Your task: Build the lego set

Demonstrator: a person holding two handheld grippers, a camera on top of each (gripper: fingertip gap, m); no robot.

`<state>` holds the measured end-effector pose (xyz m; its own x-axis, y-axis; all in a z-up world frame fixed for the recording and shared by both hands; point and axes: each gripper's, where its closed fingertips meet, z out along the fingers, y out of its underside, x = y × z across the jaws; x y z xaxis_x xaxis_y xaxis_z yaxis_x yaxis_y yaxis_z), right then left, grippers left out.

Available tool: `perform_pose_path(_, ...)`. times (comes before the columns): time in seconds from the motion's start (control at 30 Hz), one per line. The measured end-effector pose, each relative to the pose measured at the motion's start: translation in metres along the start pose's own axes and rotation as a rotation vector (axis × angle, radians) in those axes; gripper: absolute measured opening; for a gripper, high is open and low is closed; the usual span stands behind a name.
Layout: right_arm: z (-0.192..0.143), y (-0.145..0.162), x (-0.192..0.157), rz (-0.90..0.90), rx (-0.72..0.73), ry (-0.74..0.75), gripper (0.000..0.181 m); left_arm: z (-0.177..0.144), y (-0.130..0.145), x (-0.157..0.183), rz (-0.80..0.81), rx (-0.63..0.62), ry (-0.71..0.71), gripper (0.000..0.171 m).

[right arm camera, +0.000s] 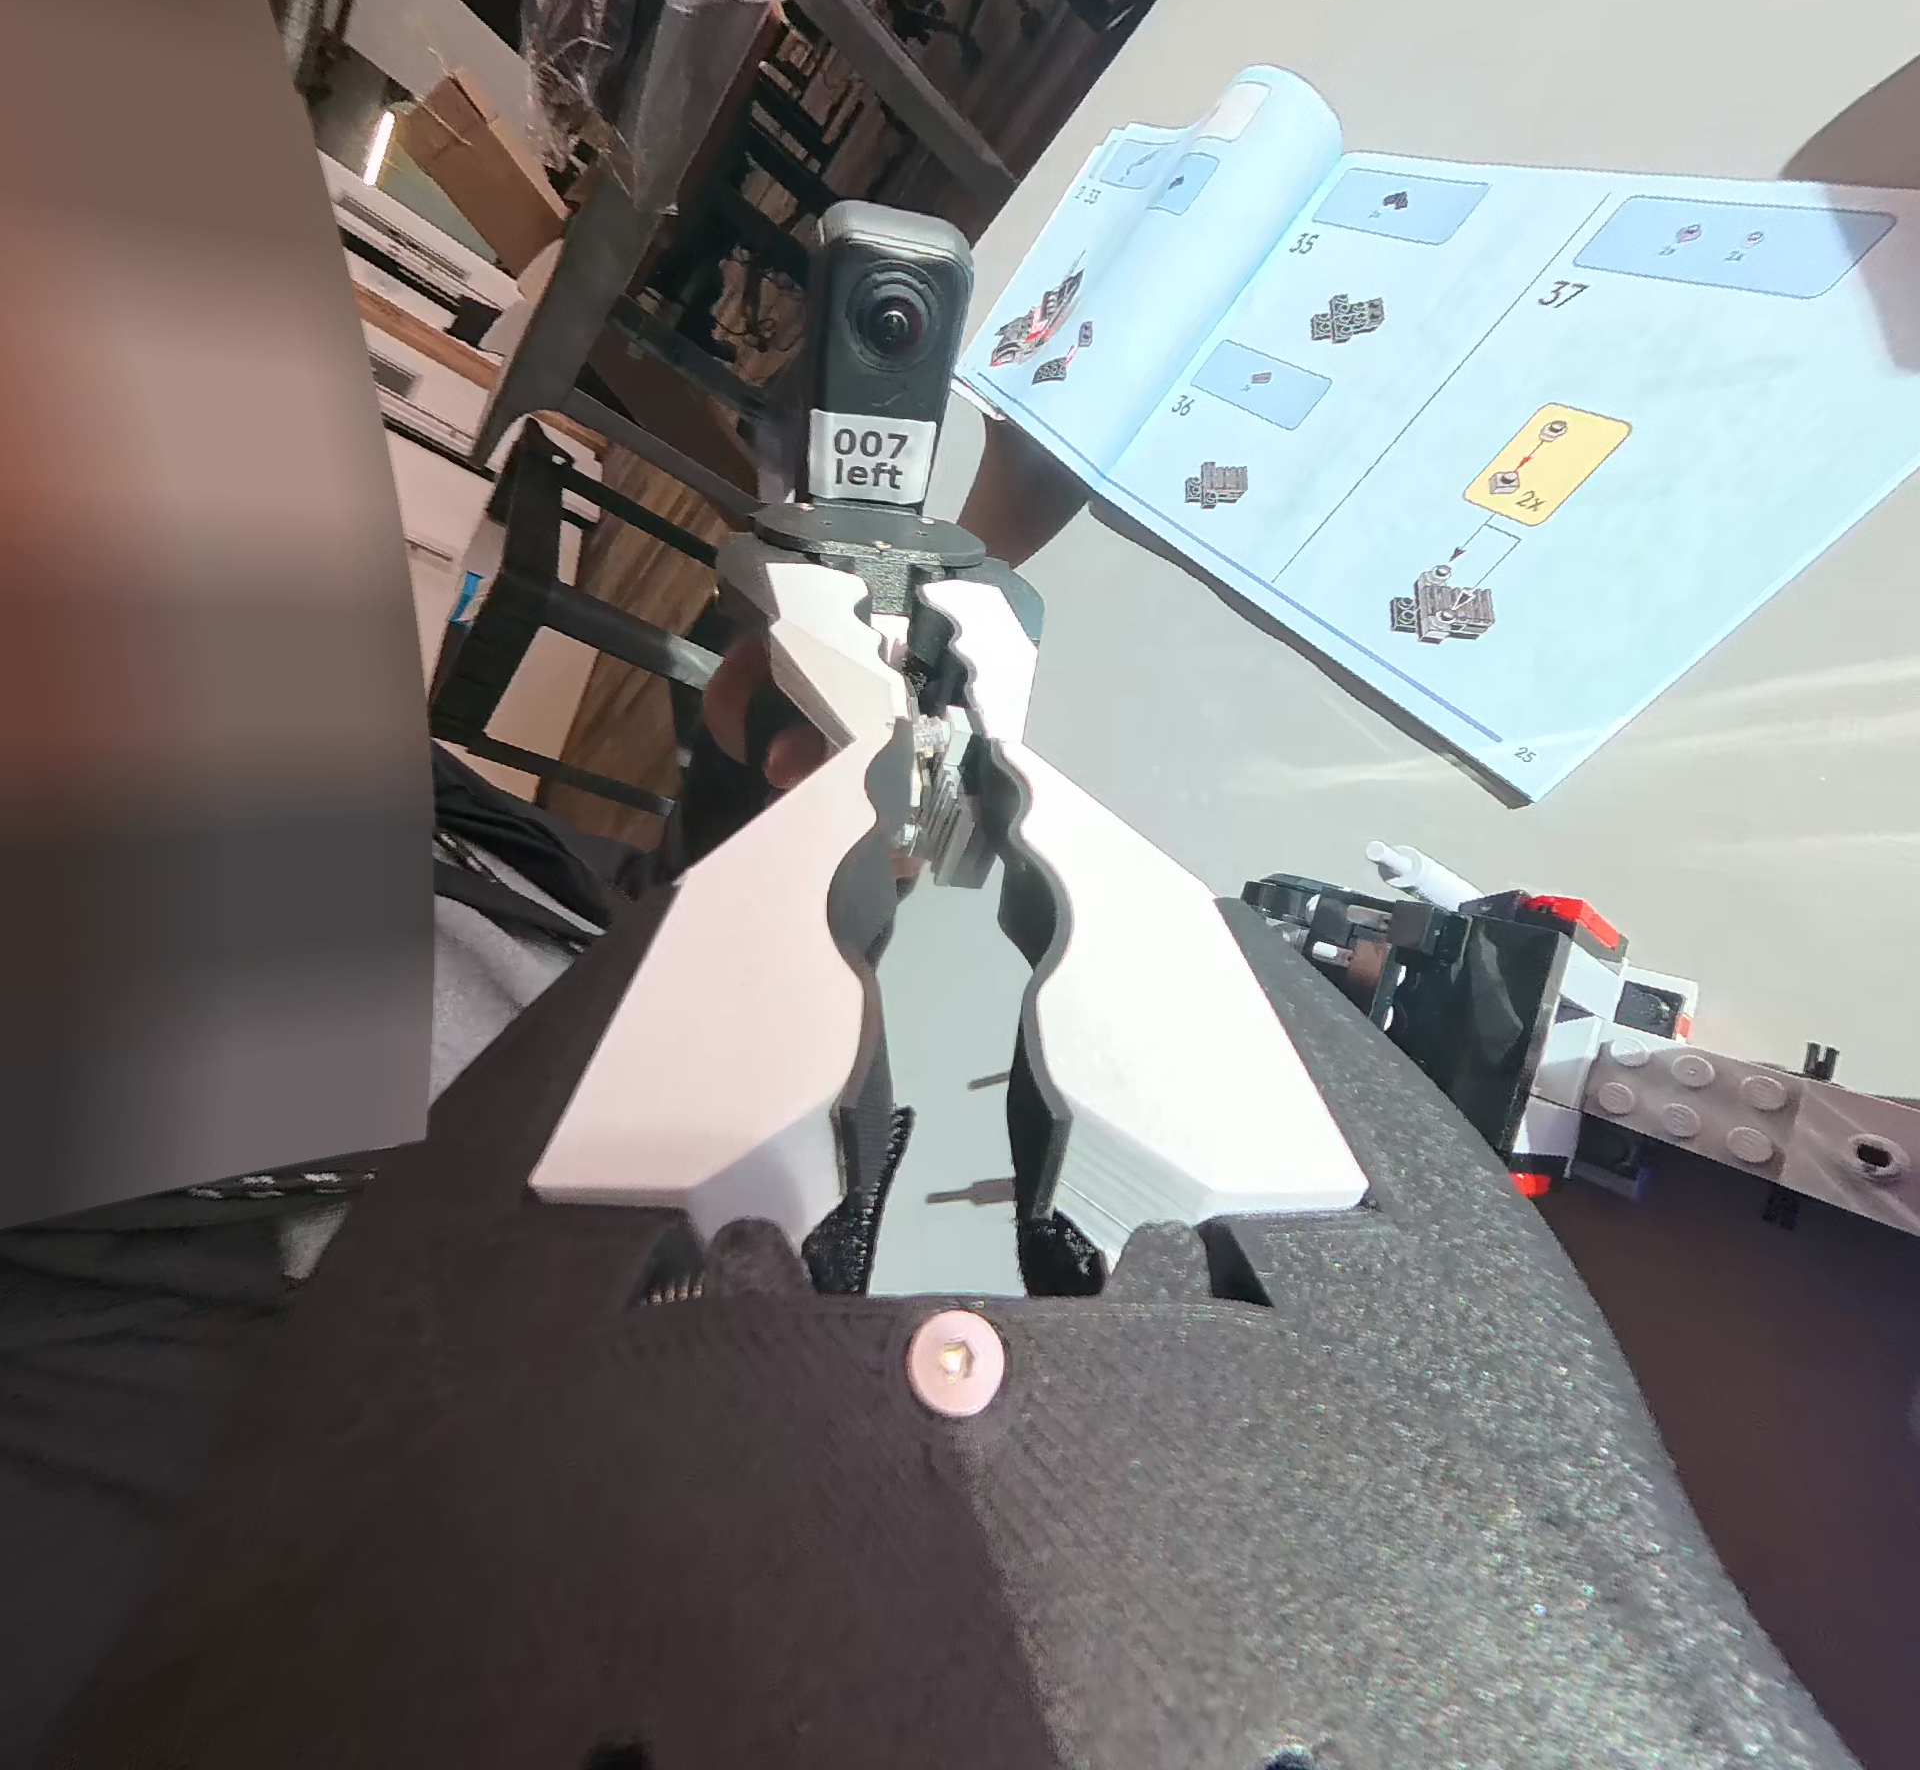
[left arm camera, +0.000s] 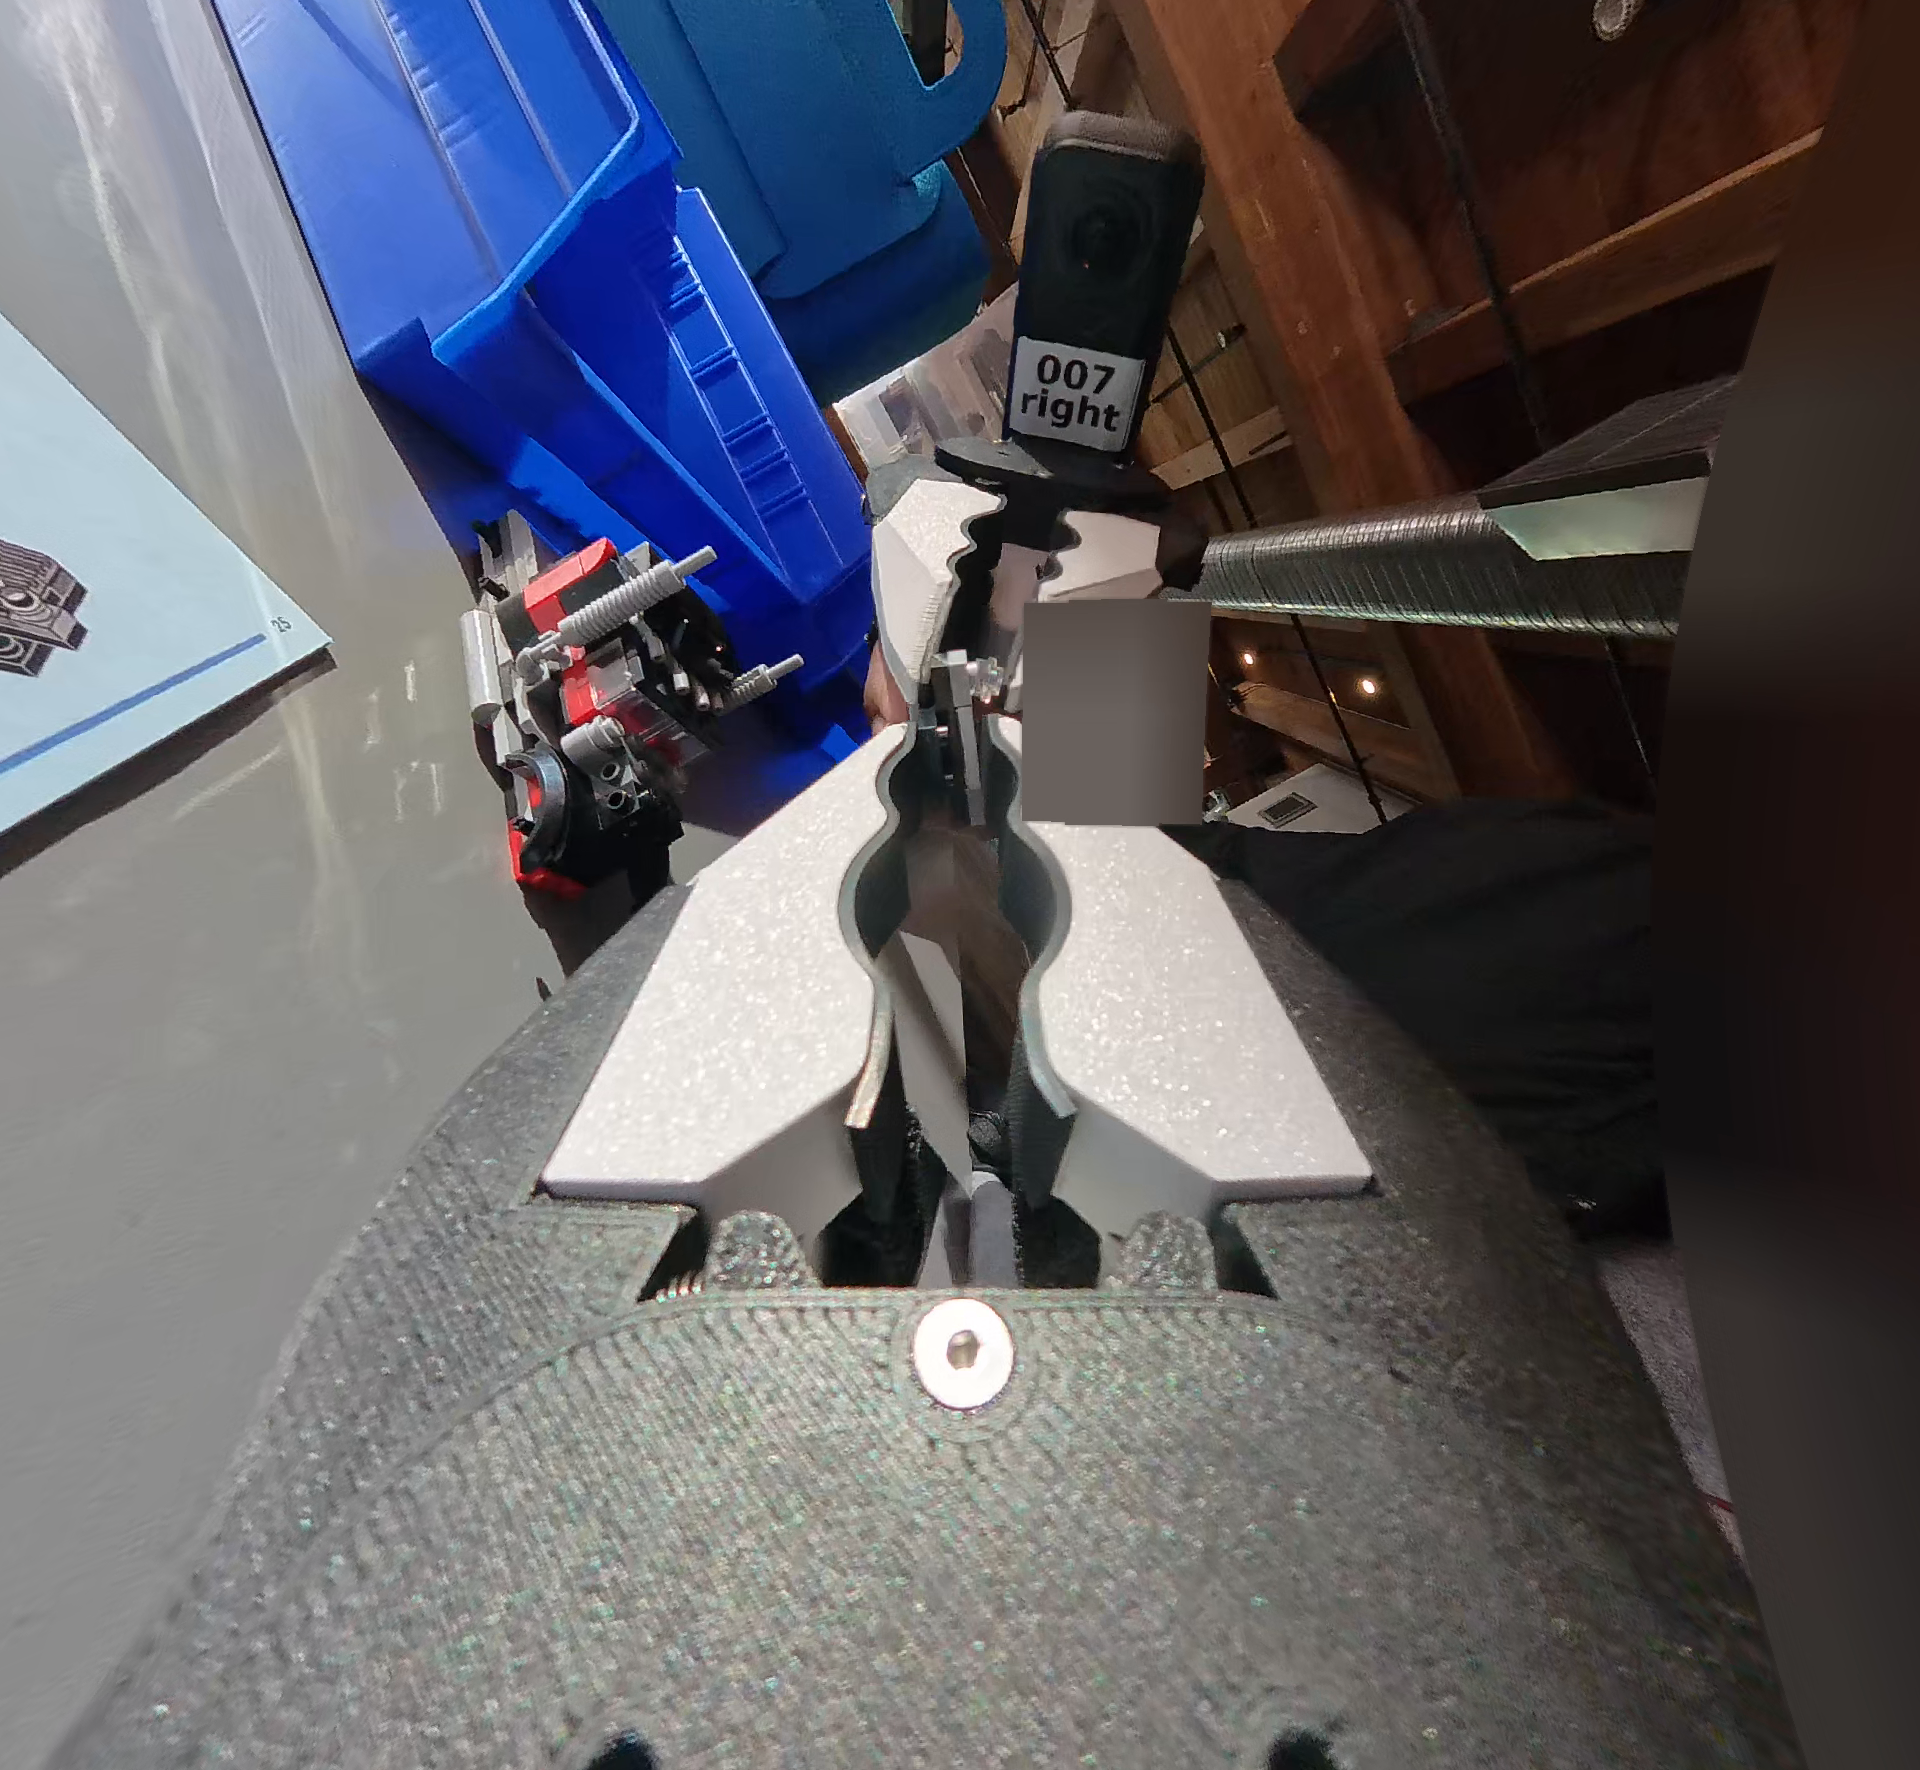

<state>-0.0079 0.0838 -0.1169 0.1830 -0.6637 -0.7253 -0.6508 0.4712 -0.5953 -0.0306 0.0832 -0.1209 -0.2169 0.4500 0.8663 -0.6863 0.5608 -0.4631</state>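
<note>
A small grey lego assembly (left arm camera: 953, 749) hangs in the air between my two grippers, which meet tip to tip. My left gripper (left arm camera: 951, 733) is shut on one end of it. My right gripper (left arm camera: 940, 650) comes from the opposite side and is shut on the other end. In the right wrist view the ridged grey assembly (right arm camera: 948, 821) sits between the right gripper's (right arm camera: 935, 764) fingers, with a small light stud piece (right arm camera: 928, 738) on it, and the left gripper (right arm camera: 914, 692) faces it. The larger red, black and grey lego model (left arm camera: 592, 692) lies on the table; it also shows in the right wrist view (right arm camera: 1507, 993).
An open light-blue instruction booklet (right arm camera: 1455, 432) lies on the grey table (left arm camera: 208, 1045); its corner shows in the left wrist view (left arm camera: 125, 598). Blue plastic bins (left arm camera: 582, 214) stand behind the model. A hand (right arm camera: 748, 712) holds the left gripper. Wooden shelving (left arm camera: 1455, 162) is behind. My left and right fingertips are right by each other.
</note>
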Motion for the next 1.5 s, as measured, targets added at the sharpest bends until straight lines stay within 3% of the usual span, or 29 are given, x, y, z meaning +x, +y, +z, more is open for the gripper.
perform_pose_path(0.63, -0.004, 0.002, -0.019, 0.077, 0.046, -0.137, 0.013, 0.000, 0.006, 0.019, 0.120, -0.027, 0.073, 0.011)
perform_pose_path(1.5, -0.008, 0.007, -0.028, -0.028, 0.084, -0.037, 0.013, 0.002, 0.013, 0.025, 0.316, -0.072, 0.040, 0.011)
